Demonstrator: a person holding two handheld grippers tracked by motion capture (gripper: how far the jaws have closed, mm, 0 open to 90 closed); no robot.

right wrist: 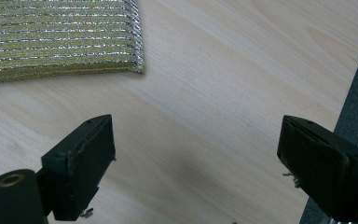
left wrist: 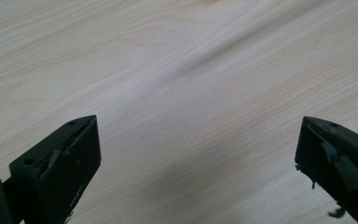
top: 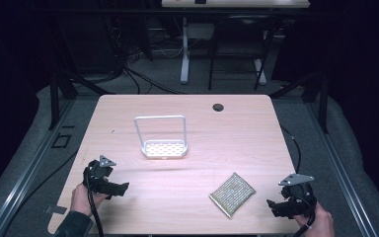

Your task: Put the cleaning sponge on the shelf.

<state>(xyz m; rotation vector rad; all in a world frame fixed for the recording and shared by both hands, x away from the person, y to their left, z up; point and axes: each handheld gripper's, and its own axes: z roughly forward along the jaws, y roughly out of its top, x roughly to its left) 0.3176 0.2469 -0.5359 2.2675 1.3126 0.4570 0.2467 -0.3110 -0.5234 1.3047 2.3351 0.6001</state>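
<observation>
The left gripper point(top: 109, 183) hovers at the near-left of the wooden table point(top: 237, 123), well left of the scouring pad point(top: 232, 194), jaws spread wide on nothing. A white rack point(top: 161, 139), perhaps a sponge holder, stands beyond the pad. The right gripper point(top: 282, 205), just right of the pad, gapes wide and empty too.

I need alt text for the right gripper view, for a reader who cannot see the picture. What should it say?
The right gripper hangs open over a pale wooden table, its two black jaws wide apart with nothing between them. A gold and silver striped scouring pad lies flat on the table at the upper left, ahead of the jaws and not touched by them.
</observation>
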